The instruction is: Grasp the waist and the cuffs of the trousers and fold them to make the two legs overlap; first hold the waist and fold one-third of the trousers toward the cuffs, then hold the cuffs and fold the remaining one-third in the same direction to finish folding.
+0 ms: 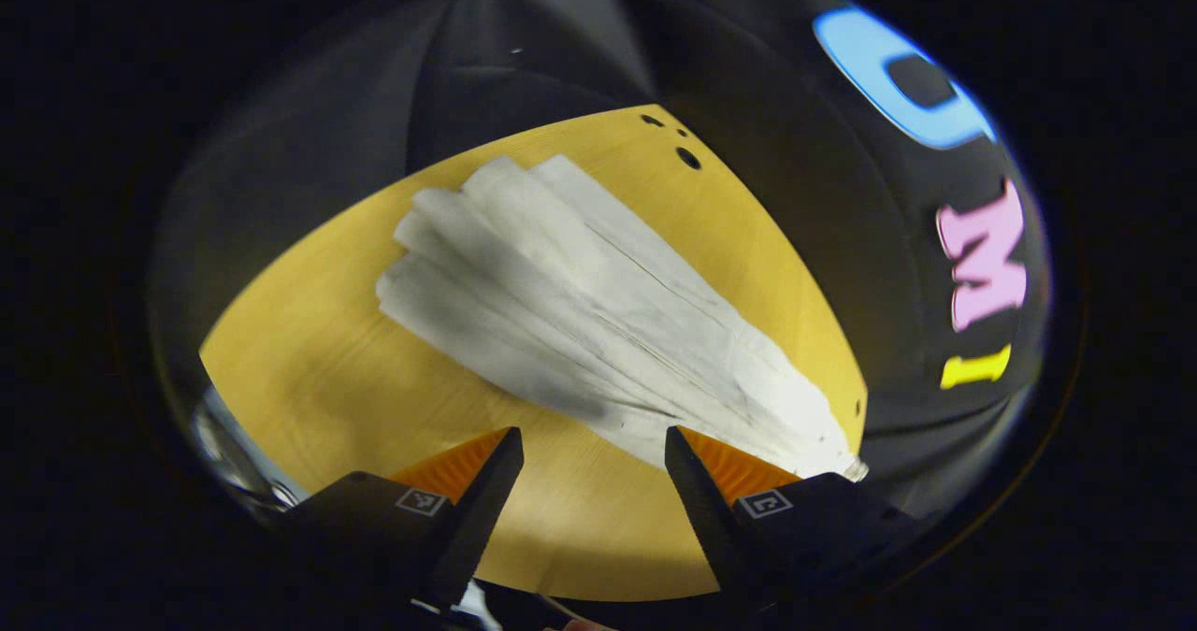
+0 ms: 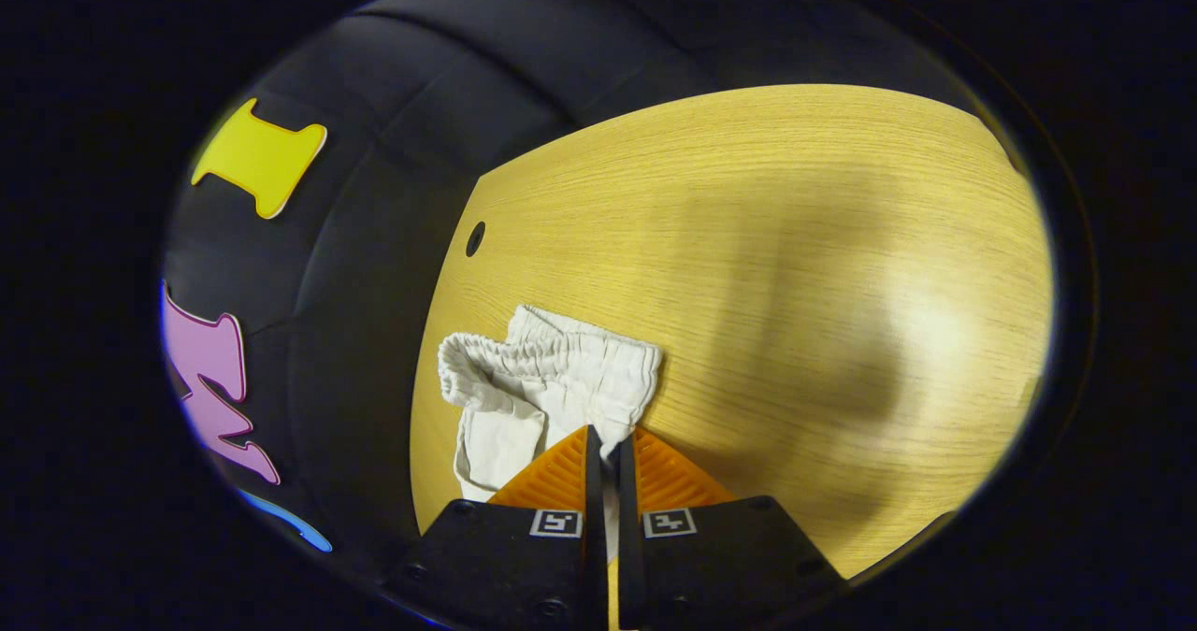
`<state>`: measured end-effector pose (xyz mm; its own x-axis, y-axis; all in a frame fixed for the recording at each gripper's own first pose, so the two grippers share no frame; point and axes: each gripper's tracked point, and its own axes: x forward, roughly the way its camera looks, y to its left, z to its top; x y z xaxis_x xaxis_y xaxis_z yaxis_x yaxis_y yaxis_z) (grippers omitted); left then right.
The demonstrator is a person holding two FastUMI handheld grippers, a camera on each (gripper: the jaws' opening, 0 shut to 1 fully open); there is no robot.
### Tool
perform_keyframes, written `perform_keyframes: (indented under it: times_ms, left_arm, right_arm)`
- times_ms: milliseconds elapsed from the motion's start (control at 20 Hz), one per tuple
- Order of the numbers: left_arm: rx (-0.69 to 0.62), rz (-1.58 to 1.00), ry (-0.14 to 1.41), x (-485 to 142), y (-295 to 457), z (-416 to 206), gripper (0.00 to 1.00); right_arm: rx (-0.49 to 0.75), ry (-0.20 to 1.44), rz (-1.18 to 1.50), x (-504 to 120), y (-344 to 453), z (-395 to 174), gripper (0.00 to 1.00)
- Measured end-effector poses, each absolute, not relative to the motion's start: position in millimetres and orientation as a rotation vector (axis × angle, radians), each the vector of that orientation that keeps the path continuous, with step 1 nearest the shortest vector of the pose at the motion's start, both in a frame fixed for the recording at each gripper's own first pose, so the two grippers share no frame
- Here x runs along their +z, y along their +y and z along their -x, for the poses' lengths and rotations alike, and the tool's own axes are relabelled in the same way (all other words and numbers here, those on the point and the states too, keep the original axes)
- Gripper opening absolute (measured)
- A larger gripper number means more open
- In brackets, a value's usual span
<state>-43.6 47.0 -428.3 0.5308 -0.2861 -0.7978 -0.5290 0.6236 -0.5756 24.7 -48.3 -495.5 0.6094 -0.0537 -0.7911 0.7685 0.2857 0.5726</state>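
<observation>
Trousers (image 1: 598,322): pale cloth, laid lengthwise on the wooden table (image 1: 309,379); legs are seen stacked roughly one on the other, with layered edges showing at the far end.
Waist (image 2: 552,360): elasticated, gathered band, resting on the table near its edge by the black booth wall; one corner is flopped over.
Cuffs (image 1: 449,229): lying at the far end in the left gripper view, fanned slightly, flat on the table and free of any grip.
Right gripper (image 2: 606,449): fingers are pressed nearly together with a thin strip of pale cloth caught between them just below the waistband (a pinch on the trousers is judged, not a bare closure).
Why held there: the waist end is the one to be carried first, so the pinch near the band is judged to be preparation for the one-third fold toward the cuffs.
Left gripper (image 1: 594,453): fingers are spread wide, hovering above bare table beside the long edge of the trousers; nothing is held.
Why spread: judged ready to take a second point on the cloth so the fold is kept square.
Stage: legs overlapped; neither third-fold is done yet.
Writing: only small square marker tags are seen on the gripper bodies; no brand or label is legible on the trousers.
</observation>
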Motion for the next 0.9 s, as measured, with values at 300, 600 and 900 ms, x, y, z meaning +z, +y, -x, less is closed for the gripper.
perform_keyframes:
  times_ms: [300,600,900]
  left_arm:
    - [0.338,1.127,0.953,-445.5,71.5,29.9,0.97]
    - [0.354,1.168,0.849,-445.0,80.5,5.2,0.96]
    - [0.432,1.271,0.777,-453.6,88.9,-20.1,0.95]
  right_arm:
    - [-0.614,0.752,-1.19,-496.6,-47.1,-23.0,0.09]
    - [-0.609,0.75,-1.2,-496.7,-46.6,-22.4,0.09]
    - [-0.598,0.748,-1.194,-497.3,-46.5,-22.7,0.09]
